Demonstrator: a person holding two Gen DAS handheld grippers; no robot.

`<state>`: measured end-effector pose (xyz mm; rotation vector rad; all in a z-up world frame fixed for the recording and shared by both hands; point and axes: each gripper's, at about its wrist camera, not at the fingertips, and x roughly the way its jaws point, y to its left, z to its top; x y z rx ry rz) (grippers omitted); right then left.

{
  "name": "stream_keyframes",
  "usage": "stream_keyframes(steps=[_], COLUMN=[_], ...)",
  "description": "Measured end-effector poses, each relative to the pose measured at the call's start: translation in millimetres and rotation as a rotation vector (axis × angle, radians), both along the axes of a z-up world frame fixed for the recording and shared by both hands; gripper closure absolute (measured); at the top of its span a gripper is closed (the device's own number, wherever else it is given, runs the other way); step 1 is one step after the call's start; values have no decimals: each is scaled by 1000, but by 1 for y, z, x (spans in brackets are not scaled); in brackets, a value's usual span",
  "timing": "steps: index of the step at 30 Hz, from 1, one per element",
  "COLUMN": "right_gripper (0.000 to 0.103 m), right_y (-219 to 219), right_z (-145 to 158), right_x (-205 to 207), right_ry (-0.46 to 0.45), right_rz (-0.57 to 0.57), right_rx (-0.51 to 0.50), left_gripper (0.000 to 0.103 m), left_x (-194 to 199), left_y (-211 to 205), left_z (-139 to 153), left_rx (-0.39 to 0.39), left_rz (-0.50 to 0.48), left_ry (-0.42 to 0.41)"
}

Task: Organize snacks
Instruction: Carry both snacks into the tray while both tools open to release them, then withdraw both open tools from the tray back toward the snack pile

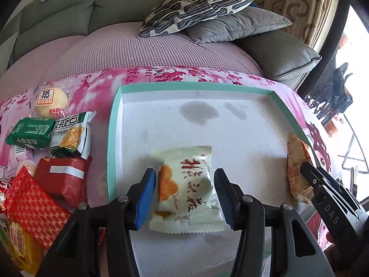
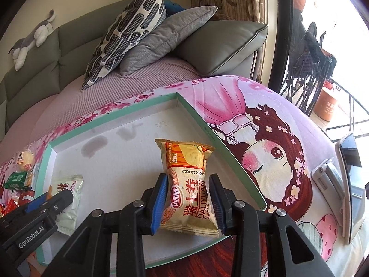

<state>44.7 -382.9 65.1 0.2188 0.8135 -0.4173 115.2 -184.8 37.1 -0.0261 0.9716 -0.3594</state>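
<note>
A white shallow tray with a teal rim [image 1: 196, 85] [image 2: 207, 133] lies on the pink cloth. A white snack packet with red writing [image 1: 186, 184] [image 2: 69, 198] lies flat in the tray. My left gripper [image 1: 184, 196] straddles it, its blue pads beside the packet's edges and not pressing. An orange-and-beige roll-cake packet [image 2: 188, 177] [image 1: 296, 168] rests near the tray's right wall. It sits between the pads of my right gripper [image 2: 188, 196], which stand just off its pinched waist. Each gripper's tip shows in the other's view.
Several loose snacks are piled left of the tray: a green packet [image 1: 30, 133], a red packet [image 1: 62, 177], a round cake [image 1: 49, 102] and a walnut-biscuit packet [image 1: 71, 133]. A phone on a stand [image 2: 350, 184] sits at the right. Cushions [image 1: 203, 7] lie on the sofa behind.
</note>
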Motion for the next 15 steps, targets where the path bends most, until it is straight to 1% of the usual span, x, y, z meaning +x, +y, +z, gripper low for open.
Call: stream_keyframes(steps=[1,3,4,10,15], right_gripper=[52,50,50,50,50], right_y=[0,1,1,0,-3], right_z=[3,8,11,25,23], right_x=[-2,-4,-6,-13,-13], right_ry=[-10,-24,-31,-63,-52], right_rz=[-1,-3,-3,-9,-16], right_rx=[-2,-7,-8,-9,5], left_gripper=[48,37,36,36,35], left_x=[-1,-4,-6,-13,-14], left_y=[0,1,2,8,14], left_z=[4,12,16,38,43], left_rx=[0,0,0,8,8], left_rz=[-2,-4,-4,13,38], left_ry=[-8,-24,-31,-72,-80])
